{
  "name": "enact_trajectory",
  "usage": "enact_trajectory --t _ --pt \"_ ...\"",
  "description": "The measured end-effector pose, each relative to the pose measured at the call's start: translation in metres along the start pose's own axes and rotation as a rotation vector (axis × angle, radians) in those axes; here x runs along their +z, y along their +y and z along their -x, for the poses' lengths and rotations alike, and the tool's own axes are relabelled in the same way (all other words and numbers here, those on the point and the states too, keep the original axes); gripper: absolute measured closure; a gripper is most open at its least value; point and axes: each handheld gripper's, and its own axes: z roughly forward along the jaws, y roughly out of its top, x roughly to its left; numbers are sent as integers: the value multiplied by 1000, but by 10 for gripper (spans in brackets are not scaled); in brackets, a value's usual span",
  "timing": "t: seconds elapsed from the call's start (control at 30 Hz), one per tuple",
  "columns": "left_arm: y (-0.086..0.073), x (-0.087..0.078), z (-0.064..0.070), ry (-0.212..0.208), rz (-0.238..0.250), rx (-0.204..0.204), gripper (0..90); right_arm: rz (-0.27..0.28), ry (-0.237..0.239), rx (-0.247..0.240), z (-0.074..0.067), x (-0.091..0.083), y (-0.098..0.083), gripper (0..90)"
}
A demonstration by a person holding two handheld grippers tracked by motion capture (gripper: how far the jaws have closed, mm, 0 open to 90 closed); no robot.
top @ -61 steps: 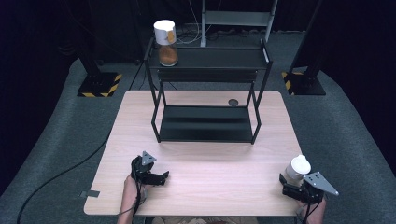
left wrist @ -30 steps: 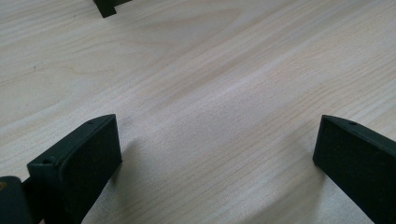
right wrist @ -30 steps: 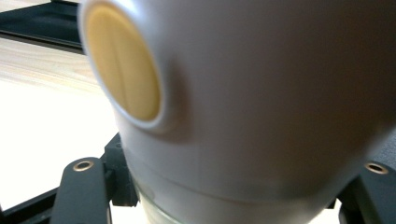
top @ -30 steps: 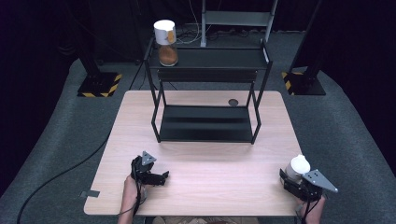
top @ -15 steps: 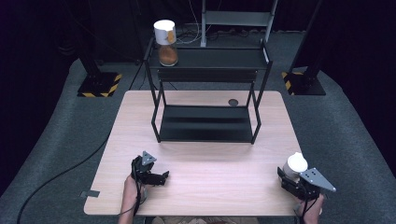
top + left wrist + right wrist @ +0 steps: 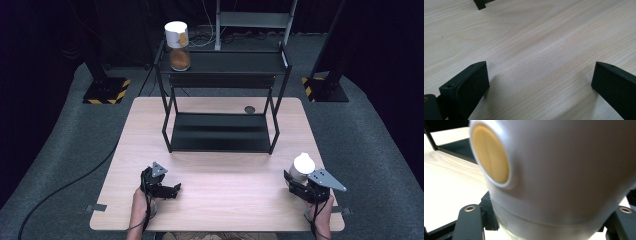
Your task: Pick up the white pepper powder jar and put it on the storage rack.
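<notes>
right gripper (image 6: 300, 181) sits near the table's (image 6: 215, 205) front right corner, jaws clamped on a white-capped jar (image 6: 303, 165) (cap dome-shaped, with a round tan disc on one side, seen close in the right gripper view (image 6: 564, 170)). the jar stands up out of the jaws, cap topmost, above the tabletop just inside the right edge. left gripper (image 6: 172, 190) rests near the front edge, left of centre, jaws spread wide with bare wood between them; in the left gripper view both black pads (image 6: 469, 85) stand well apart. a black two-tier shelf rack (image 6: 222, 90) stands at the table's back half; a second jar (image 6: 177, 46), with brown contents, stands on its top tier at the left end. a small dark disc (image 6: 249, 109) lies on the table near the back edge, behind the rack's lower tier.
</notes>
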Motion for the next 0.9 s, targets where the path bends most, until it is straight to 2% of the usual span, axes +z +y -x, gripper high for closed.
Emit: enact_trajectory --t 0.47,0.9 --pt "0 0 0 0 0 0 7 37 96 -28 -6 27 19 302" --pt "0 0 0 -1 0 1 8 51 138 -59 -12 51 38 302"
